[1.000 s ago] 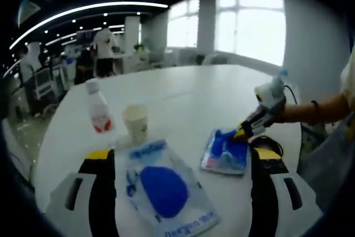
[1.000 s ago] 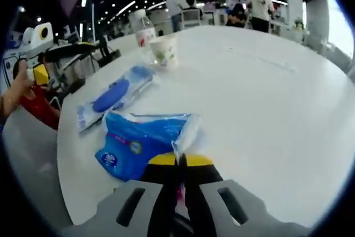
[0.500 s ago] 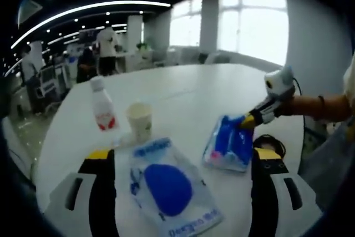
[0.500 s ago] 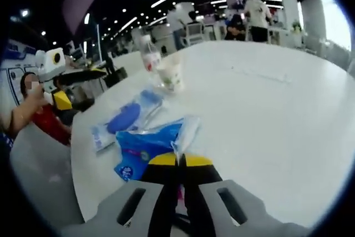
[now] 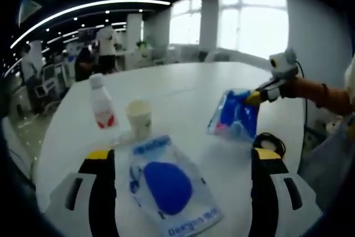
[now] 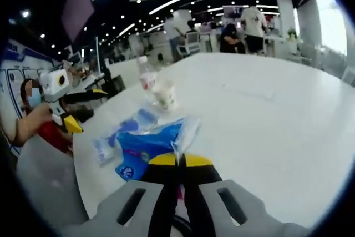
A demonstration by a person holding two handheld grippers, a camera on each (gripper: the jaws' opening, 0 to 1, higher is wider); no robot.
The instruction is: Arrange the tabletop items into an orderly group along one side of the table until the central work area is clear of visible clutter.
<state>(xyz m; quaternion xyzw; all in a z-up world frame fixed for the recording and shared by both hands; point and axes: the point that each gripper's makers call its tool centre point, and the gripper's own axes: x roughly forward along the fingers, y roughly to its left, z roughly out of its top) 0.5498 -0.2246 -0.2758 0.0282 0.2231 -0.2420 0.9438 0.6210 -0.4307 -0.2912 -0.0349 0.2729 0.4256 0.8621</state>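
Note:
My right gripper (image 6: 180,159) is shut on the edge of a blue wipes pack (image 6: 148,144) and holds it up off the white table (image 6: 266,120). From the left gripper view the same pack (image 5: 234,119) hangs in the air at the right, pinched by the right gripper (image 5: 256,97). My left gripper (image 5: 180,156) stands open low over the table, its jaws on either side of a clear pouch with a blue oval (image 5: 166,184), not touching it. A paper cup (image 5: 138,118) and a small white bottle with a red label (image 5: 100,106) stand behind the pouch.
The round table (image 5: 183,90) has wide bare surface toward its far side. A black cable coil (image 5: 270,140) lies near the right edge. People stand at desks in the background (image 5: 102,45). A person's sleeve and arm (image 5: 324,95) reach in from the right.
The right gripper has lifted the wipes pack off the table and carried it up and away from the pouch. The left gripper has stayed over the pouch.

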